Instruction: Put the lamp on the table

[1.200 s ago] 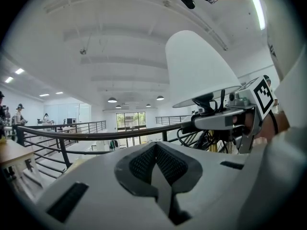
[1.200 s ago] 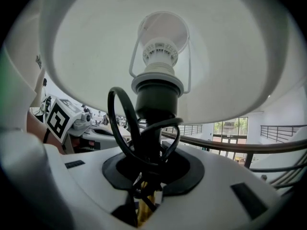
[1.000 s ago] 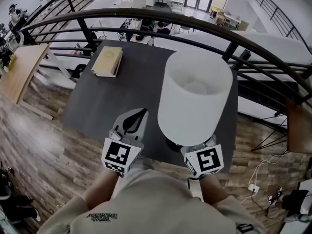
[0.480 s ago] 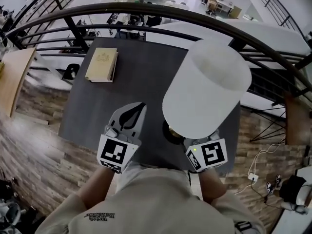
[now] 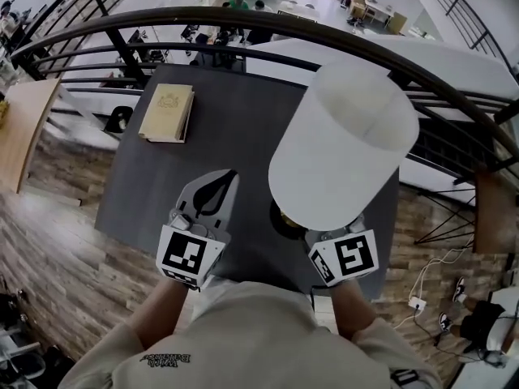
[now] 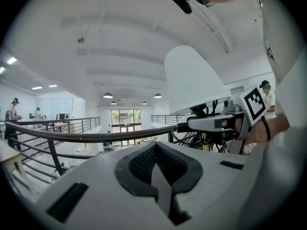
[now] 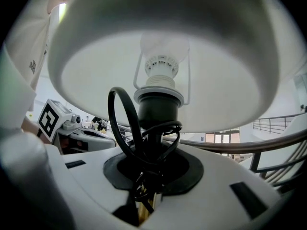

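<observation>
- Right gripper view: my right tool point(image 7: 148, 188) pinches the table lamp point(image 7: 158, 104) by its stem, below the shade.
- Head view: the table lamp is over the dark worktop's point(image 5: 235, 120) near right part; my left tool point(image 5: 220, 186), pressed together and empty, is beside it.

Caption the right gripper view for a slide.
Right gripper grips the lamp by its stem, looking up into the white shade.

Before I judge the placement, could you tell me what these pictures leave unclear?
- Whether the lamp touches the table: head view, its shade covers the base; right gripper view, the right claw cuts off everything below the stem.
- Table's far right corner: head view, behind the shade.
- Book's cover print: head view, too small.
</observation>
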